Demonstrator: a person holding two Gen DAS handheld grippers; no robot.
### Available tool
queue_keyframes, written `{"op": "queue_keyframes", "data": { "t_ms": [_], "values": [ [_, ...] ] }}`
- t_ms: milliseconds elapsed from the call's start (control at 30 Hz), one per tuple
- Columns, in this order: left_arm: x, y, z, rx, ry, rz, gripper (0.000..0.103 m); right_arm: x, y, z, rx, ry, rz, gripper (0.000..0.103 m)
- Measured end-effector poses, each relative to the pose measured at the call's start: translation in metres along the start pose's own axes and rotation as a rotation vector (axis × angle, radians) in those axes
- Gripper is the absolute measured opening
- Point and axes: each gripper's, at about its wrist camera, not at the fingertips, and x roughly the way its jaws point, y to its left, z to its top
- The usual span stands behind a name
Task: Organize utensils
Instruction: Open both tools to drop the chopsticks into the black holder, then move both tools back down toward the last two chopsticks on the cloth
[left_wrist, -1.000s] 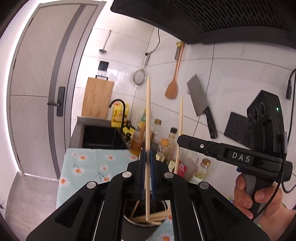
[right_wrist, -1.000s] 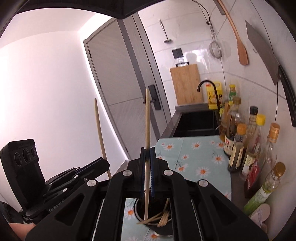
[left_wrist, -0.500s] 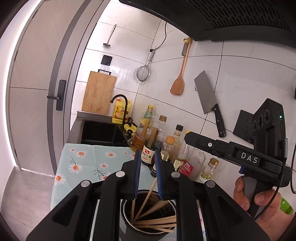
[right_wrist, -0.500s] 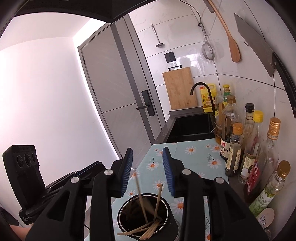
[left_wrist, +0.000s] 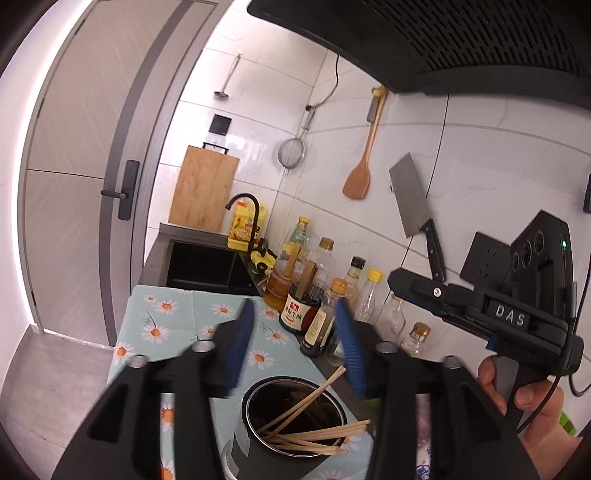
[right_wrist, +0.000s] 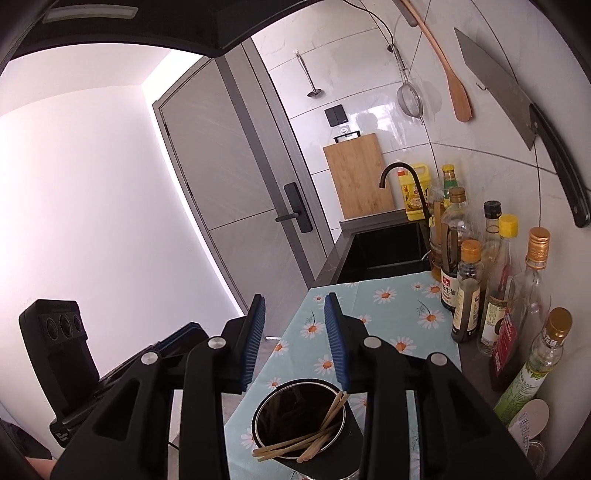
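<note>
Wooden chopsticks lie crisscrossed inside the black holder; both the left gripper and right gripper hover above, fingers apart and empty, the left's having just been opening.

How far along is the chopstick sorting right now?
Done, it seems: several wooden chopsticks lie in the black holder on the daisy cloth, leaning across its rim rather than upright. In hand: nothing. The left gripper has just been opening, the right gripper stands open, both empty above the holder. Left: I see no loose chopsticks in either view, so perhaps only straightening them.
</note>
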Motion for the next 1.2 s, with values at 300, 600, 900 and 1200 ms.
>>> {"op": "queue_keyframes", "data": {
  "t_ms": [300,600,900,1200],
  "values": [
    [-0.034,-0.01,0.009,0.009,-0.014,0.014,0.049,-0.031,0.02,-0.001,-0.014,0.003,0.014,0.042],
    [-0.075,-0.015,0.001,-0.015,0.027,0.061,0.073,-0.065,0.03,-0.018,0.032,0.033,0.003,0.092],
    [-0.102,-0.01,-0.018,-0.041,0.118,0.085,0.089,-0.077,0.037,-0.044,0.092,0.179,0.042,0.098],
    [-0.122,0.001,-0.046,-0.089,0.231,0.1,0.091,-0.07,0.035,-0.092,0.126,0.336,-0.025,0.098]
  ]
}}
